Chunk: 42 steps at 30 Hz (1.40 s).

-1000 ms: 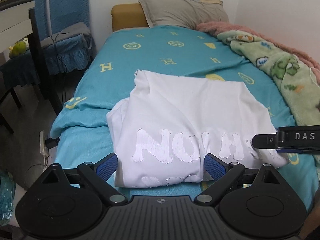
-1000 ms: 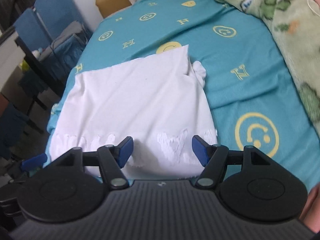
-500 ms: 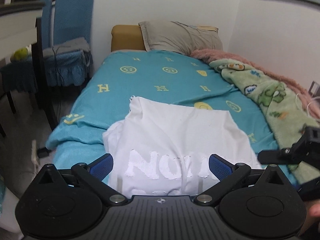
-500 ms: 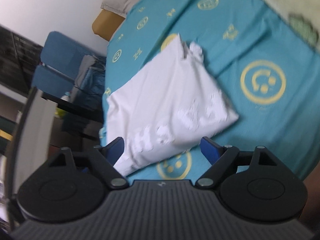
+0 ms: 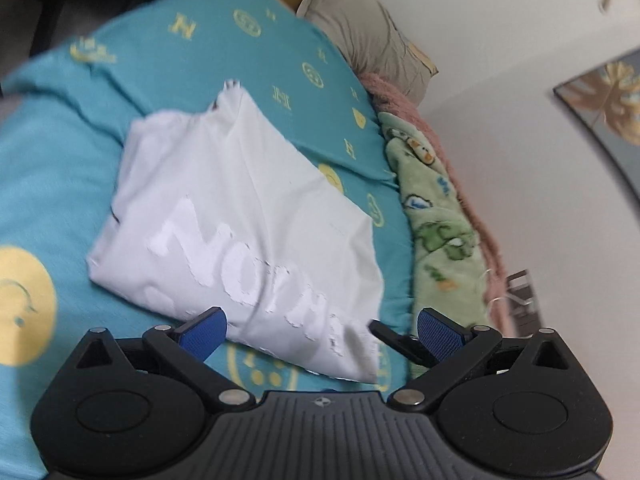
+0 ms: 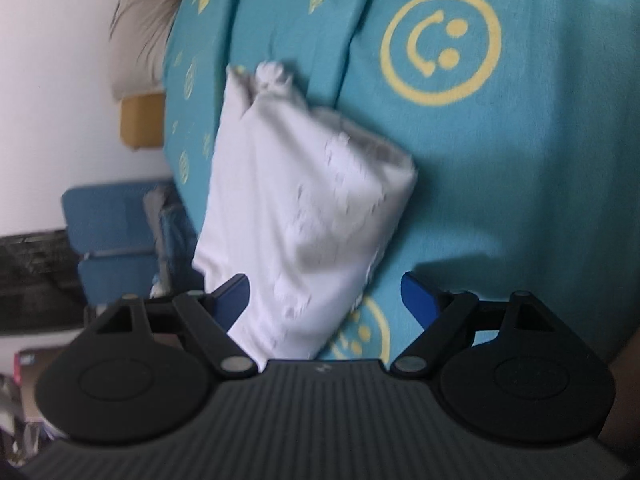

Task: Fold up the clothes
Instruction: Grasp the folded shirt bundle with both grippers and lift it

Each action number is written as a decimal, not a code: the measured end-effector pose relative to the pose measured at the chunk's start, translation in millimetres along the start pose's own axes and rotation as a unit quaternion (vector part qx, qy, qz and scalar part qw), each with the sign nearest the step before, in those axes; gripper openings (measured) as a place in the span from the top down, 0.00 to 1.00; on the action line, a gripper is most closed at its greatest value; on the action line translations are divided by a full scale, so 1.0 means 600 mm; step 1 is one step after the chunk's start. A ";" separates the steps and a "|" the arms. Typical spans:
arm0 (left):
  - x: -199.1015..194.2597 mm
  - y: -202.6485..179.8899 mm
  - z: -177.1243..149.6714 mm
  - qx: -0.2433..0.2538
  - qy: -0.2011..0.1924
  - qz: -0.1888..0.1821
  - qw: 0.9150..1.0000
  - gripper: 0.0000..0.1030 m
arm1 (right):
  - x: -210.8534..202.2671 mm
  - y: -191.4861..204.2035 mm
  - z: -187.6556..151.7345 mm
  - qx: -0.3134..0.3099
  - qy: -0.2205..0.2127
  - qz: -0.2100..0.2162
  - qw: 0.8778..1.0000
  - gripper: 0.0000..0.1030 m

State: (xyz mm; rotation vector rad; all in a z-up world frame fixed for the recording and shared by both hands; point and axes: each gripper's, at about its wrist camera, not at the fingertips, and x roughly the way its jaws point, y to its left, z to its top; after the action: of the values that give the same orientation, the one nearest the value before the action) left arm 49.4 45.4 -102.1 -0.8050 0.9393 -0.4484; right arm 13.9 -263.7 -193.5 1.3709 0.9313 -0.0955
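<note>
Left tongs (image 5: pixel 322 330): released, the blue pads (image 5: pixel 202 332) set wide apart, nothing between them. They hover above the near edge of the shirt (image 5: pixel 240 224); contact cannot be confirmed.

Right tongs (image 6: pixel 326 296): released, jaws spread wide, nothing gripped. In the right wrist view the shirt (image 6: pixel 304 216) runs from between the pads up toward 11 o'clock. One black finger of the right tongs (image 5: pixel 394 340) shows in the left wrist view at 4 o'clock, just beside the shirt's right corner.

Shirt: white, folded into a rough rectangle, lying flat on the bed (image 5: pixel 56 160). Raised white lettering runs across its near half. A bunched bit of fabric sticks out at its far corner, at 12 o'clock in the right wrist view.

Bed: teal sheet with yellow smiley faces and letter H marks. In the left wrist view a green blanket (image 5: pixel 432 216) lies along the bed edge at 3 o'clock, with a pink blanket (image 5: pixel 400 96) behind it. A grey pillow (image 5: pixel 368 32) rests at the head of the bed at 1 o'clock.

Both views are tilted and blurred.
</note>
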 end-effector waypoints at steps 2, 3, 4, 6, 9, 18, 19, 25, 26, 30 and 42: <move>0.017 0.013 0.000 -0.028 0.022 -0.024 0.999 0.01 | 0.004 0.003 0.001 -0.005 -0.017 -0.009 1.000 0.28; 0.026 0.018 -0.001 -0.041 0.035 -0.035 0.998 0.02 | 0.005 0.005 0.001 -0.009 -0.024 -0.013 1.000 0.36; 0.035 0.024 -0.003 -0.057 0.046 -0.045 0.996 0.02 | 0.007 0.006 0.001 -0.011 -0.029 -0.018 0.999 0.42; 0.053 0.031 -0.006 -0.079 0.060 -0.060 0.993 0.02 | 0.012 0.005 0.004 -0.013 -0.030 -0.027 0.999 0.64; 0.085 0.040 -0.009 -0.102 0.079 -0.068 0.989 0.02 | 0.004 0.013 0.005 -0.031 -0.035 -0.014 0.999 0.86; 0.114 0.096 -0.013 -0.187 0.024 -0.062 0.980 0.06 | -0.046 0.047 0.001 -0.072 -0.073 0.081 0.991 0.92; 0.102 0.104 -0.008 -0.193 -0.001 -0.056 0.980 0.06 | -0.049 0.050 0.003 -0.075 -0.078 0.085 0.990 0.92; 0.062 0.163 -0.010 -0.283 -0.083 -0.053 0.954 0.27 | -0.054 0.060 0.005 -0.093 -0.093 0.094 0.987 0.93; 0.059 0.164 -0.009 -0.282 -0.087 -0.049 0.954 0.36 | -0.054 0.061 0.004 -0.096 -0.095 0.093 0.986 0.93; 0.053 0.149 -0.004 -0.248 -0.100 -0.032 0.963 0.58 | -0.056 0.064 -0.003 -0.109 -0.103 0.092 0.984 0.93; -0.047 -0.011 0.016 -0.164 -0.091 -0.031 0.982 0.80 | -0.180 0.075 -0.034 -0.142 -0.140 0.141 0.970 0.93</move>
State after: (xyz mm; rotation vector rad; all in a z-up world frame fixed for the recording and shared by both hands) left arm 42.5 63.7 -78.9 -1.1584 0.8294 -0.2708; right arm -41.6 -282.8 -90.3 1.1731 0.4861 0.0595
